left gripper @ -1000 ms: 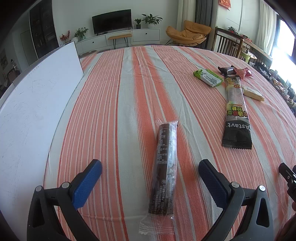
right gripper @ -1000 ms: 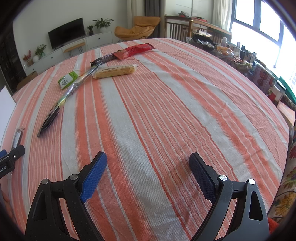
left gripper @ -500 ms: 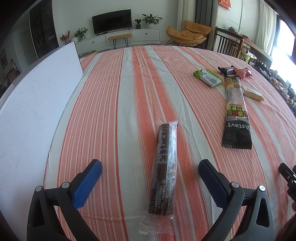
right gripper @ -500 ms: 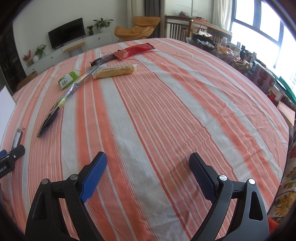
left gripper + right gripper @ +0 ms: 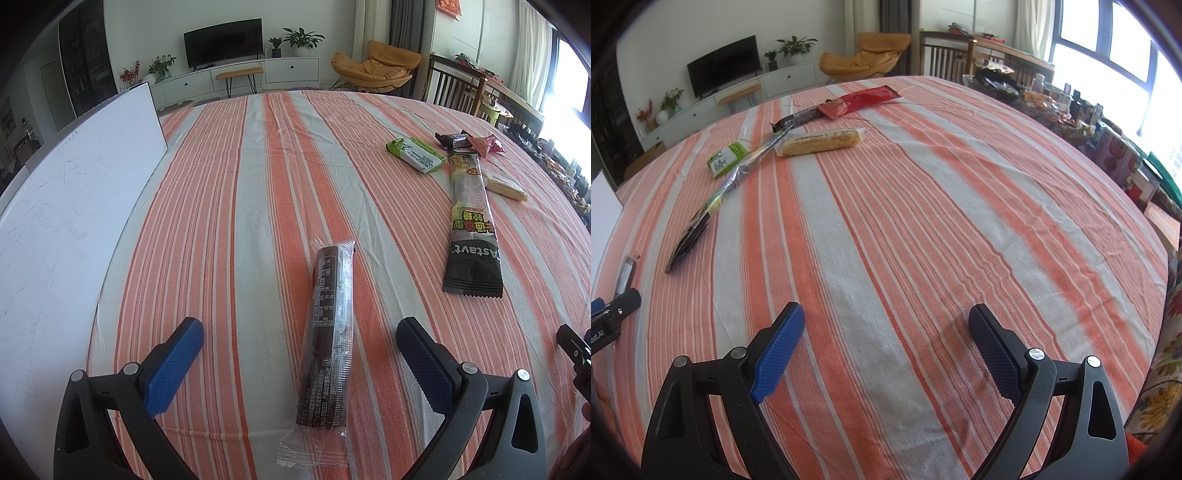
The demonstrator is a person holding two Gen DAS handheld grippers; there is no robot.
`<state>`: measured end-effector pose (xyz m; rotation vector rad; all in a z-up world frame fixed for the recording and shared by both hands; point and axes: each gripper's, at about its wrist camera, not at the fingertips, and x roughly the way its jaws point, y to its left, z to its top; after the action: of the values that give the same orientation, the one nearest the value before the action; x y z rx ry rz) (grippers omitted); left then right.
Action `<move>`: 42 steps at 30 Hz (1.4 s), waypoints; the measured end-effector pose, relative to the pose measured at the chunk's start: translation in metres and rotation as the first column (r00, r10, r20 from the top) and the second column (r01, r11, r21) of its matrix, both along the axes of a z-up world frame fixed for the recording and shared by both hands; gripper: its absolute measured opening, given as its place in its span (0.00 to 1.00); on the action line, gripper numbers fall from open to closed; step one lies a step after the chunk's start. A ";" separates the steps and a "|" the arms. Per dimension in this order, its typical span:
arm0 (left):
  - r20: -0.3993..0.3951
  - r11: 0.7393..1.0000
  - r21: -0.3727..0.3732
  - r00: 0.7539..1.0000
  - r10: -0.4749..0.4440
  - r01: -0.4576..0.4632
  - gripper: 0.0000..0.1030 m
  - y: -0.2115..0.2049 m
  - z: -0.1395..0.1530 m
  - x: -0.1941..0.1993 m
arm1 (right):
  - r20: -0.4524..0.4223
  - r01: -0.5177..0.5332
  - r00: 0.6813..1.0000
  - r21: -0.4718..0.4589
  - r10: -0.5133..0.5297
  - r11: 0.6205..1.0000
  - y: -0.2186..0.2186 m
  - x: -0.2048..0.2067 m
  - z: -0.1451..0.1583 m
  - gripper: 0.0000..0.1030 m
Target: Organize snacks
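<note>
1. Left wrist view: a chocolate roll in a clear wrapper [image 5: 330, 332] lies flat on the striped table [image 5: 221, 206], lengthwise between the spread fingers of the left gripper [image 5: 300, 349], touching neither pad. It sits at lower centre of the frame.
2. To take it well, I would lower the fingers so both pads meet the firm dark body, not the loose crimped end at the bottom of the frame, which would likely slip.
3. Closing should be gentle; the roll looks soft and the film slick.
4. Further out, at the right of the frame, lies a long black packet [image 5: 471, 229], with a green packet [image 5: 415, 154], a yellow bar [image 5: 504, 184] and a red wrapper [image 5: 485, 144] at the upper right.
5. A white board [image 5: 66, 221] fills the left of the frame.
6. Right wrist view: the right gripper [image 5: 886, 345] has its fingers spread over bare cloth, holding nothing.
</note>
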<state>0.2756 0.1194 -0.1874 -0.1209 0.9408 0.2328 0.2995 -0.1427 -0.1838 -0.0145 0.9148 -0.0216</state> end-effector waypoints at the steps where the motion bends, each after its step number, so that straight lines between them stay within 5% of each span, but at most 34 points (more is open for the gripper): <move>1: 0.000 1.000 0.000 1.000 0.000 0.000 1.00 0.000 0.000 0.000 | 0.000 0.000 1.000 0.000 0.000 1.000 0.000 0.000 0.000 0.90; 20: 0.000 1.000 0.000 1.000 0.000 0.000 1.00 0.000 0.000 0.000 | 0.001 -0.001 1.000 0.006 0.001 1.000 -0.001 0.000 0.000 0.90; 25: 0.000 1.000 -0.001 1.000 0.000 0.000 1.00 0.000 0.000 0.000 | 0.001 0.000 1.000 0.200 0.000 0.980 -0.025 -0.001 0.014 0.89; 31: 0.000 1.000 0.000 1.000 0.000 0.000 1.00 0.000 0.000 0.000 | -0.018 -0.113 0.993 0.131 0.117 0.985 -0.046 0.065 0.031 0.89; 34: 0.001 1.000 -0.001 1.000 -0.001 0.001 1.00 0.000 0.000 0.000 | -0.049 -0.154 0.985 0.173 0.165 0.973 -0.053 0.113 0.035 0.89; 36: 0.001 1.000 -0.001 1.000 -0.001 0.001 1.00 0.000 0.000 0.000 | -0.041 -0.316 0.945 0.127 0.324 0.940 -0.033 0.139 0.042 0.89; 39: 0.001 1.000 -0.001 1.000 0.000 0.000 1.00 0.000 0.000 0.000 | -0.116 -0.594 0.801 -0.041 0.587 0.803 0.018 0.163 0.040 0.88; 42: 0.001 1.000 -0.001 1.000 0.000 0.000 1.00 0.000 -0.001 0.000 | -0.210 -0.707 0.706 -0.157 0.677 0.689 0.054 0.180 0.023 0.88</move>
<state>0.2754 0.1194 -0.1879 -0.1216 0.9401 0.2319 0.4796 -0.0885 -0.1611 -0.5925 0.9921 0.6005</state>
